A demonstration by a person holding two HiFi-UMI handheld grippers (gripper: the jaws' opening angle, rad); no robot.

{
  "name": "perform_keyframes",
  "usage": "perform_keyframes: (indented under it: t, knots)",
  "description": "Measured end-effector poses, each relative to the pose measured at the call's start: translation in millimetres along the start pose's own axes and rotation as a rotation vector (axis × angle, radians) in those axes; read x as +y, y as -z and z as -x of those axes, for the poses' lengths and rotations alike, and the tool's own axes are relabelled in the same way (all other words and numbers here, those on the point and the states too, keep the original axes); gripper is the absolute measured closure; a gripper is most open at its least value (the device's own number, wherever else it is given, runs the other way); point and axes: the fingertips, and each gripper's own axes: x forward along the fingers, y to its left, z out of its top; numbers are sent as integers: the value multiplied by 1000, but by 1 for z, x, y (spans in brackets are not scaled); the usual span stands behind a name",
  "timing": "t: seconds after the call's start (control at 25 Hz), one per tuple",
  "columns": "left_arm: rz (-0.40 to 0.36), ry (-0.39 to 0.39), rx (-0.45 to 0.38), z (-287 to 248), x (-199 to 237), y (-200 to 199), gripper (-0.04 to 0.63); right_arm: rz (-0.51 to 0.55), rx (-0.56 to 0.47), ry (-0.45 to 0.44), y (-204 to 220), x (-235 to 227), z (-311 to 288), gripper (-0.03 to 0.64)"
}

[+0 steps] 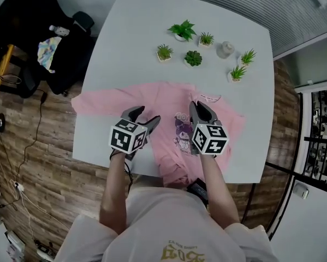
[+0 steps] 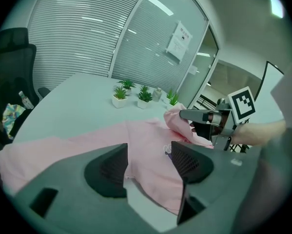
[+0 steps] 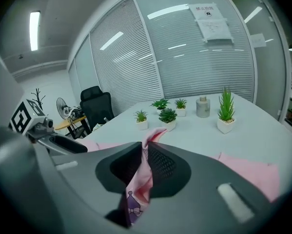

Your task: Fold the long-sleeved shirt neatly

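A pink long-sleeved shirt (image 1: 163,98) with a purple cartoon print lies spread on the pale table (image 1: 130,42), one sleeve stretched out to the left. My right gripper (image 1: 202,109) is shut on a raised fold of the shirt near its right side. In the right gripper view the pink cloth (image 3: 142,172) hangs pinched between the pads of that gripper (image 3: 145,164). My left gripper (image 1: 146,116) hovers open over the shirt's left half. Its jaws (image 2: 148,157) stand wide with nothing between them, the shirt (image 2: 82,145) lying below. The right gripper (image 2: 197,116) lifts the cloth just beyond.
Several small potted plants (image 1: 182,30) and a grey jar (image 1: 225,49) stand at the table's far side. A black office chair (image 1: 32,37) sits off the table's left. The shirt's hem hangs over the near table edge (image 1: 119,165). A glass wall with blinds (image 3: 184,57) is behind.
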Motion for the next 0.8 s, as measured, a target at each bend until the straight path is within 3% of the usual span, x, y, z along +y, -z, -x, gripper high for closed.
perform_keyframes:
  t: [0.32, 0.48, 0.52, 0.64, 0.8]
  knots:
    - [19, 8, -3, -1, 6, 4, 310, 87, 43, -18, 15, 15, -20, 565]
    - [39, 7, -13, -2, 13, 3, 311, 206, 90, -41, 29, 28, -29, 558]
    - [43, 7, -14, -2, 14, 3, 310, 232, 120, -60, 36, 33, -33, 549]
    - [50, 8, -14, -2, 15, 3, 310, 243, 208, -137, 56, 48, -40, 425]
    - [58, 2, -13, 0, 17, 5, 310, 224, 204, -143, 58, 52, -40, 434]
